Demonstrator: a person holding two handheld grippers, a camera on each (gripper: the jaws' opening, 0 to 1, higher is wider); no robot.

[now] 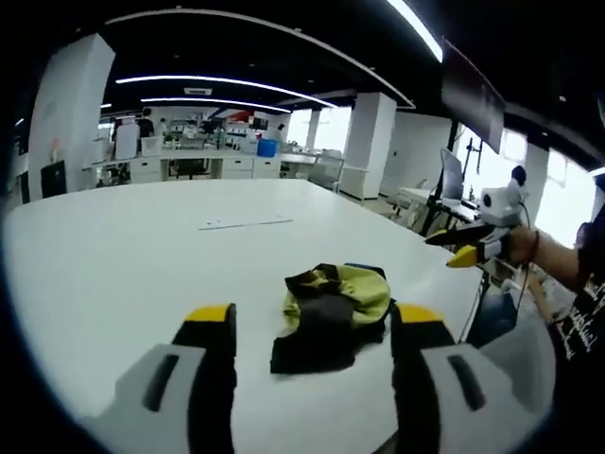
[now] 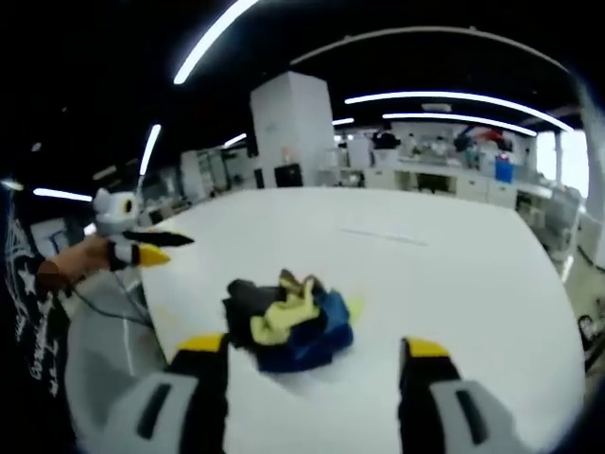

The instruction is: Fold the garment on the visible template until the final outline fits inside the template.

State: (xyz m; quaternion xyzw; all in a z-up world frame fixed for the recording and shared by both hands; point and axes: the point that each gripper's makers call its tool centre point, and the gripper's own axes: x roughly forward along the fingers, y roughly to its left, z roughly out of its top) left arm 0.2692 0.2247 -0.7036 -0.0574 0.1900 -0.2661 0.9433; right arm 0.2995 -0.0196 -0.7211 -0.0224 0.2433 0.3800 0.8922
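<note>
One broad white table filled the foreground of both views, with an office of pillars, desks and ceiling light strips behind it. On the table, near its edge, lay the garment, crumpled in a heap of black, yellow-green and blue cloth; in the right gripper view it sat just ahead of the jaws. A thin pale strip lay flat farther across the tabletop, well apart from the garment. The left gripper hovered with jaws spread wide, holding nothing. The right gripper was likewise released and empty, its jaws apart above the table.
</note>
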